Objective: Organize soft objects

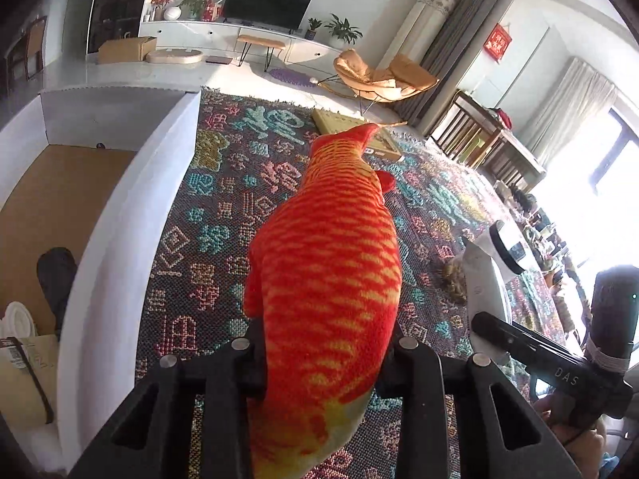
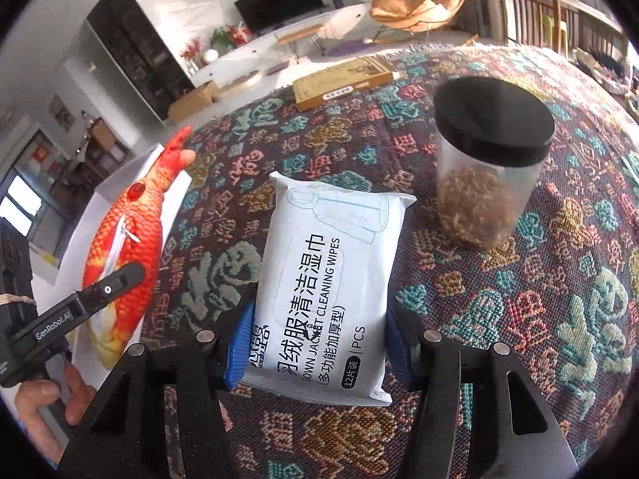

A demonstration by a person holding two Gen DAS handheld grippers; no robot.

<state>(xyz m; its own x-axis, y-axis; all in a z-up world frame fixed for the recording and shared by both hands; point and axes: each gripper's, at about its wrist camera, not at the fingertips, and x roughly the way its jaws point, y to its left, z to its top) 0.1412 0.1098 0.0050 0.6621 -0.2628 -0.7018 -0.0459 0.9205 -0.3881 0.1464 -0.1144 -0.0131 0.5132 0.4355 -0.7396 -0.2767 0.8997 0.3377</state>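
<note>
A: Left wrist view: which way is the plush fish (image 1: 327, 279) pointed?

B: Its long axis is laid along the left gripper (image 1: 325, 353), tail end far ahead of the fingertips, yellow end back between the black fingers. It is clamped from both sides and carried above the patterned cloth (image 1: 223, 215).

A: And the other tongs?

B: The right gripper (image 2: 317, 343) is closed on the wipes pack (image 2: 327, 283), blue pads pressed to its long edges; the pack's length is run forward.

A: Containers?

B: A white box (image 1: 120, 215) is seen left of the left gripper, with a dark item and papers inside. A black-lidded clear jar (image 2: 487, 163) of brownish dried material is stood ahead-right of the right gripper.

A: Room?

B: Bare cloth is left ahead of the pack, up to a flat yellow box (image 2: 343, 80) near the far edge.
</note>
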